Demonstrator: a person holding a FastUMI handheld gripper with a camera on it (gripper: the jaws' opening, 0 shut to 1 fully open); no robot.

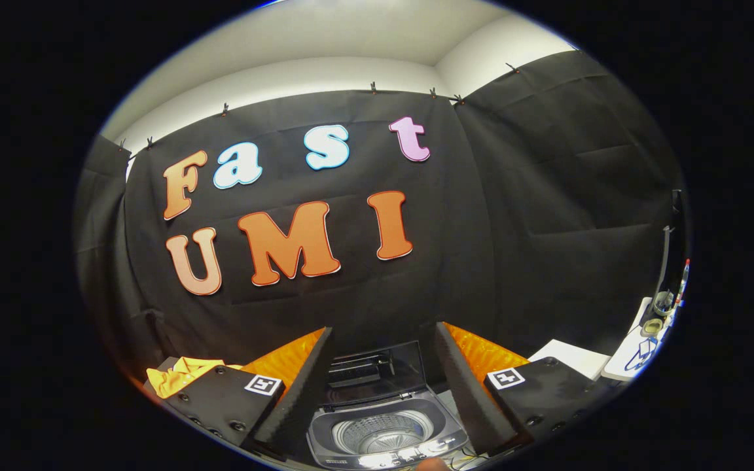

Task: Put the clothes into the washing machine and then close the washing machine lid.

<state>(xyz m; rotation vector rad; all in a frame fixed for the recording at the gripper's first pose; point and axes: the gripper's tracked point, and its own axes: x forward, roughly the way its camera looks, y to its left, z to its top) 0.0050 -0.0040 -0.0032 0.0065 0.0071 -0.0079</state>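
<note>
We see the gripper (383, 386) held level above a small washing machine (387, 435), its two fingers spread wide apart and holding nothing. The machine sits between them with its lid (377, 373) raised and drum bare. Yellow clothes (177, 376) lie beyond the left finger.

Washer (383, 428) lid (377, 369) up, yellow clothes (177, 376) beside

The washer (383, 425) is grey with a silvery perforated drum (383, 433) and a dark tinted lid (377, 373). The fingers (298, 386) are black with orange ribbed backs and carry black-and-white square markers. The garment (180, 376) beside them is yellow-orange.
</note>
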